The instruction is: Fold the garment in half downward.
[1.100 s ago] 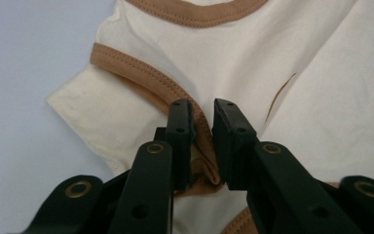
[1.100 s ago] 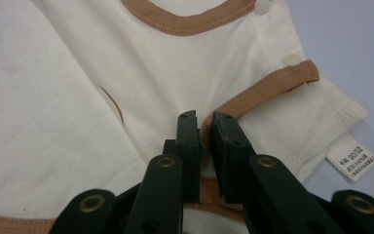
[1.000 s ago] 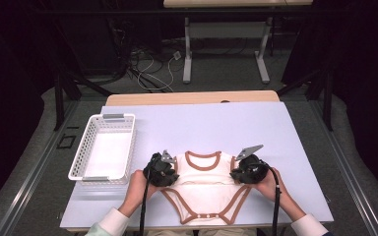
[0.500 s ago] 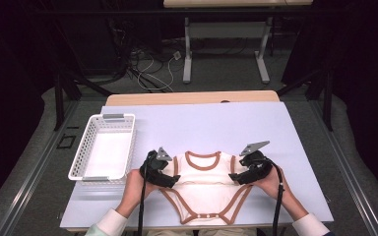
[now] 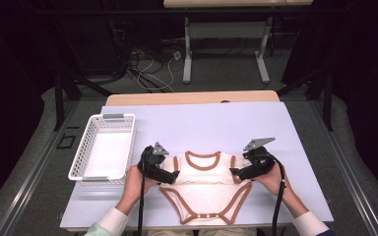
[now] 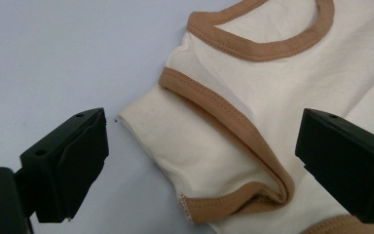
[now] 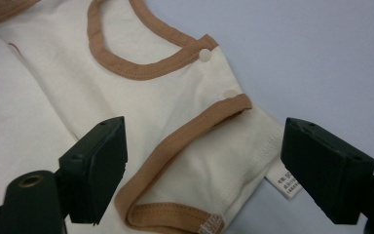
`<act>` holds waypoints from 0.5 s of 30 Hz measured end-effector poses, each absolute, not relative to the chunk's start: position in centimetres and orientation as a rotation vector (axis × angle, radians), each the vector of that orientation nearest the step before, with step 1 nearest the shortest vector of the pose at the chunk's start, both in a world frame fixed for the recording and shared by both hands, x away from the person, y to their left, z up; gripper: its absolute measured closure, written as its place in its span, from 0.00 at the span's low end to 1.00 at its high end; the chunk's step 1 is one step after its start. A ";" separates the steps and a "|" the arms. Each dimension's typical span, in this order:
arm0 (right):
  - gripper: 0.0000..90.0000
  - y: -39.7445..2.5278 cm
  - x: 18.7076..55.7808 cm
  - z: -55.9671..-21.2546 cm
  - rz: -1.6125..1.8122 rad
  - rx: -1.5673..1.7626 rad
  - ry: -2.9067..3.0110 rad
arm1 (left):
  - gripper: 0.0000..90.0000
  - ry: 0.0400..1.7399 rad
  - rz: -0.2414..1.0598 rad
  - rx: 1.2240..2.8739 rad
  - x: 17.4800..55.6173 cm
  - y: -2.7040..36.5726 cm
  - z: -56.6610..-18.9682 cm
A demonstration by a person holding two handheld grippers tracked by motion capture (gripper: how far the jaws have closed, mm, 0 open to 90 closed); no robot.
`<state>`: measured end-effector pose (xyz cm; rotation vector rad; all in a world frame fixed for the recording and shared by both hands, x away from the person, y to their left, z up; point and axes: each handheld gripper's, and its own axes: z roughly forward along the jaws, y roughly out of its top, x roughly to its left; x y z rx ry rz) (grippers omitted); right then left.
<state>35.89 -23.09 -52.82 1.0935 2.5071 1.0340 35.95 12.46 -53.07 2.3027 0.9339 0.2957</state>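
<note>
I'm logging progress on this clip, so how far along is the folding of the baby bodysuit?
Early on. Done: the bodysuit lies flat on the table, both short sleeves folded inward over the body. In hand: the left gripper and the right gripper each hang open over a folded sleeve, gripping nothing. Left: probably folding the body itself, and perhaps moving it to the white basket, which holds nothing.
</note>
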 end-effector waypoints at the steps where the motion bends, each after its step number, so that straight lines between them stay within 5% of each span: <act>1: 0.19 -23.2 36.0 -52.8 1.036 1.077 2.500 | 0.05 0.952 0.306 2.294 36.1 12.5 -53.2; 15: 0.39 -23.6 37.1 -53.3 1.029 1.093 2.442 | 0.09 1.007 0.335 2.271 37.5 12.8 -53.7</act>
